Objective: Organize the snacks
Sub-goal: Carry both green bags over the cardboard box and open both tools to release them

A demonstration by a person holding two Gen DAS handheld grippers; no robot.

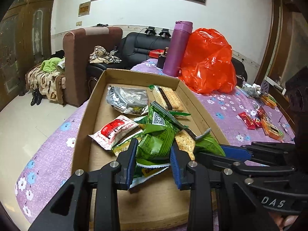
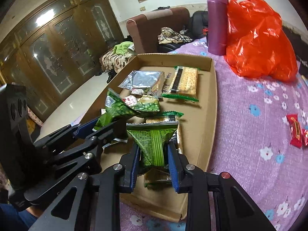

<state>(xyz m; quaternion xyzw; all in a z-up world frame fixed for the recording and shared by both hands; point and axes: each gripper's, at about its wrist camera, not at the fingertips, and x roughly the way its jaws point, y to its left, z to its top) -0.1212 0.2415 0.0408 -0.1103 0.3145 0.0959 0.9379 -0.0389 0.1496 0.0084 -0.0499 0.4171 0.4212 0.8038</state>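
Clearly both claws are busy over the shallow cardboard tray (image 2: pixel 210 88), which lies on a surface covered in a purple floral cloth (image 2: pixel 250 115). The left claw (image 1: pixel 153 155) pinches a crumpled green snack packet (image 1: pixel 154 140) between its blue pads, at the near end of the tray; the right claw (image 2: pixel 153 156) pinches a second green foil packet (image 2: pixel 154 144) by its lower half, so that the packet's crimped top edge stands up above the pile.

These packets look very light, thin and crinkly. The film is glossy and probably slippery, and it buckles under pressure, so I judge the flat crimped seam or a folded corner to be the safest place to hold, not the puffed middle. The cracker packs (image 2: pixel 185 81), one lying flat at the far end and more in the near pile, are stiffer slabs but brittle inside; a grip across the short sides, kept gentle, should spare them. The silver foil pouch (image 2: pixel 143 80) beside the far pack is flat, limp and shiny. A red-and-white packet (image 1: pixel 113 132) lies at the left of the pile.

Loose red sweets (image 2: pixel 294 130) lie well apart on the cloth to the right, outside the tray. Beyond the tray stand a purple flask (image 2: pixel 216 22), smooth and rigid, and a thin, wrinkled orange plastic bag (image 2: pixel 258 36).
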